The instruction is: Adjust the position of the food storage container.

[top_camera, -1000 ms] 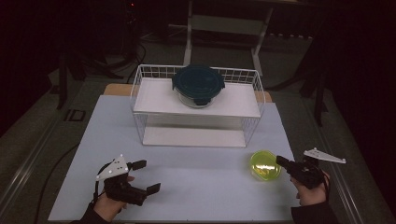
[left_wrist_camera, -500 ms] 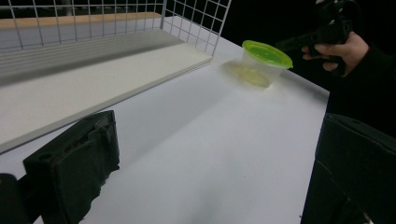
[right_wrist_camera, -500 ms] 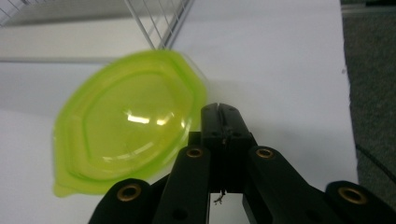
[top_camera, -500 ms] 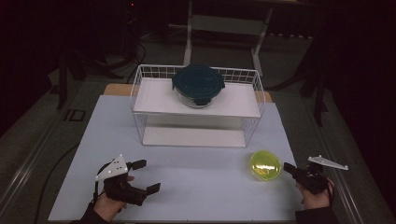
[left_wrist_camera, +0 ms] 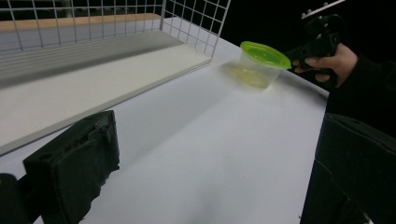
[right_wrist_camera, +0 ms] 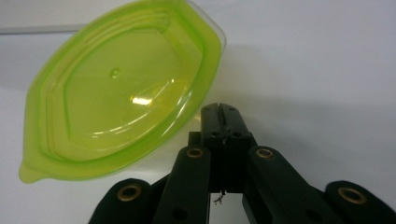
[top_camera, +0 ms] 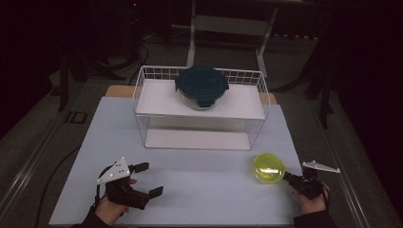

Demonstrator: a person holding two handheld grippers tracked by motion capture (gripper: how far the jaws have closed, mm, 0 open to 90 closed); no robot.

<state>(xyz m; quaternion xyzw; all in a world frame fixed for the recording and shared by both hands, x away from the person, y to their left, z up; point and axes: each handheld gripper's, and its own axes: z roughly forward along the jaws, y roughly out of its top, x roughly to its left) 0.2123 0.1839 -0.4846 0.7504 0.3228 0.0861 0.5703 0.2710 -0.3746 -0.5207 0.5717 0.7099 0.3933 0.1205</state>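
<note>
right gripper (top_camera: 291, 178) has dropped to table level, jaws pinched on the rim of the green-lidded container (top_camera: 269, 167) by the wire rack (top_camera: 142, 90), while left gripper (top_camera: 148, 179) waits spread open.

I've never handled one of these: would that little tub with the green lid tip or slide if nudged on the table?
The small tub looks like thin clear plastic with nothing visible inside, so probably light. On the smooth white table it would likely slide rather than tip, being squat and wide. Its walls may flex under a squeeze.
</note>
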